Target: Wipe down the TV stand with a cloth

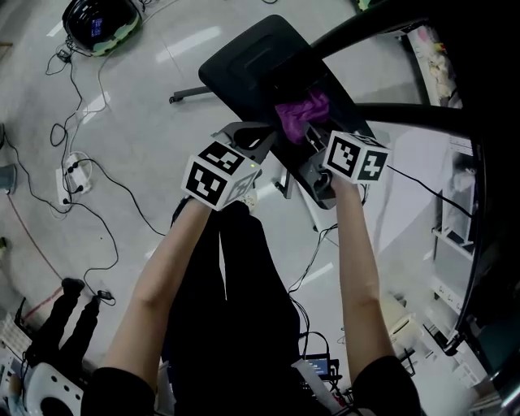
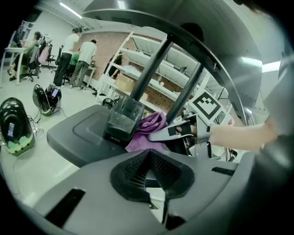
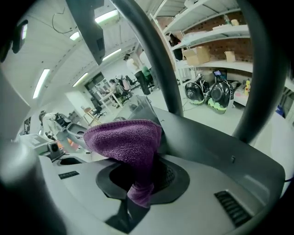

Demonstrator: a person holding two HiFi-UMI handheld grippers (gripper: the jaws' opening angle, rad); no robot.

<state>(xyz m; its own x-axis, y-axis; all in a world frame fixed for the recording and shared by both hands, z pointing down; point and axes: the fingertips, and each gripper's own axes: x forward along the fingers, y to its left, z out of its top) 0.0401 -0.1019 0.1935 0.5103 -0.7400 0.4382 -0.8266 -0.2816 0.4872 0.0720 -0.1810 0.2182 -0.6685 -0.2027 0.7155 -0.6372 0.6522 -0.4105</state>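
Observation:
The TV stand's black base plate (image 1: 244, 61) lies on the floor ahead of me, and its dark poles (image 2: 151, 69) rise from a block (image 2: 123, 120) on the plate. My right gripper (image 1: 305, 130) is shut on a purple cloth (image 1: 302, 112), which rests on the plate beside the poles. In the right gripper view the cloth (image 3: 126, 140) bulges out of the pinched jaws over the base plate (image 3: 216, 147). My left gripper (image 1: 258, 140) hovers just left of it at the plate's near edge, jaws together and empty (image 2: 149, 156). From the left gripper view the cloth (image 2: 147, 131) and right gripper (image 2: 174, 132) lie straight ahead.
Cables and a power strip (image 1: 73, 175) trail over the pale floor at left. A black and green helmet-like unit (image 1: 101, 23) sits at the far left. Shelving (image 2: 156, 59) stands behind the stand, and people (image 2: 76, 55) work at desks far off.

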